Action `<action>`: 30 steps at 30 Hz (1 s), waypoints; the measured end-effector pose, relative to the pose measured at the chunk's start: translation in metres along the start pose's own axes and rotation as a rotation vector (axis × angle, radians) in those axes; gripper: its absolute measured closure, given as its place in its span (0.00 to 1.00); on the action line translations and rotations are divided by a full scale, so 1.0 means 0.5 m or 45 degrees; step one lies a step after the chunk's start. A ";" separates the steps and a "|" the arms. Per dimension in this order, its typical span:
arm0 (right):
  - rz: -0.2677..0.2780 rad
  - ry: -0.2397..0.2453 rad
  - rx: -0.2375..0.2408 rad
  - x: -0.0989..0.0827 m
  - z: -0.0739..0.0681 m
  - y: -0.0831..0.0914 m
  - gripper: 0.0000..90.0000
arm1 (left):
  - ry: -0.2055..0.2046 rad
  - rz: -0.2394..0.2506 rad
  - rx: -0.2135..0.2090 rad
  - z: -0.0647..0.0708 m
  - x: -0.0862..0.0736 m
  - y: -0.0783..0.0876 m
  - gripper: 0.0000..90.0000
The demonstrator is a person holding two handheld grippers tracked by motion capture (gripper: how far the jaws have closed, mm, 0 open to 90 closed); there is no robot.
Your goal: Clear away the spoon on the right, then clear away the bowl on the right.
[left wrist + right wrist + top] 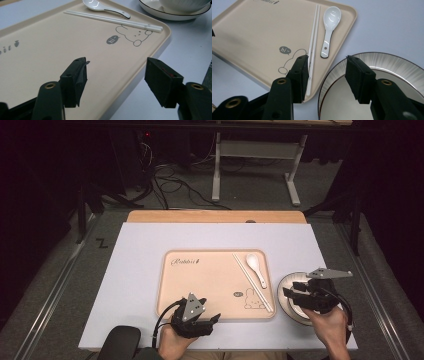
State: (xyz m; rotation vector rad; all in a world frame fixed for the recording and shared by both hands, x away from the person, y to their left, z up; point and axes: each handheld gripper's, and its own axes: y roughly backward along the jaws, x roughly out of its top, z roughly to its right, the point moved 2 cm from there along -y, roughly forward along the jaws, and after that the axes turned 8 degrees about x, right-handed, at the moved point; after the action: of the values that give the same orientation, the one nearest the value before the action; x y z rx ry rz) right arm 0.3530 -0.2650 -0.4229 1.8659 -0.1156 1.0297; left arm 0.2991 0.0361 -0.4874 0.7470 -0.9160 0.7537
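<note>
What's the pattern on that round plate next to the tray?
The round plate has fine grey radial streaks on white with a dark edge, clearest in the right gripper view.

Matt beige plastic tray (75, 50), glossy white ceramic spoon (329, 27) and plate (387, 65), smooth chopsticks (313, 45).

dark room; grey carpet floor (250, 195) w/ cables (170, 182); white desk frame (255, 155) behind.

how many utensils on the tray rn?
2, counting the chopsticks as one pair. The white chopsticks lie diagonally along the right side of the tray; the white spoon lies just right of them, near the tray's far right corner. Nothing looks hidden.
</note>
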 end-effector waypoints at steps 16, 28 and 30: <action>0.048 -0.088 -0.087 -0.077 0.036 0.030 0.57 | -0.009 0.021 0.019 -0.008 0.007 0.005 0.40; 0.075 -0.096 -0.115 -0.089 0.043 0.028 0.54 | -0.107 -0.032 0.040 -0.007 -0.016 -0.009 0.36; 0.085 -0.102 -0.120 -0.088 0.043 0.034 0.55 | -0.130 -0.038 0.038 -0.001 -0.018 -0.012 0.36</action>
State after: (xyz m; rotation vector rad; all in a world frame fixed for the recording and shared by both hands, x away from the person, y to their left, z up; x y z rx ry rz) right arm 0.3297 -0.3055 -0.4456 1.8283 -0.2703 0.9784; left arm 0.3007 0.0312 -0.4971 0.8301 -0.9854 0.7092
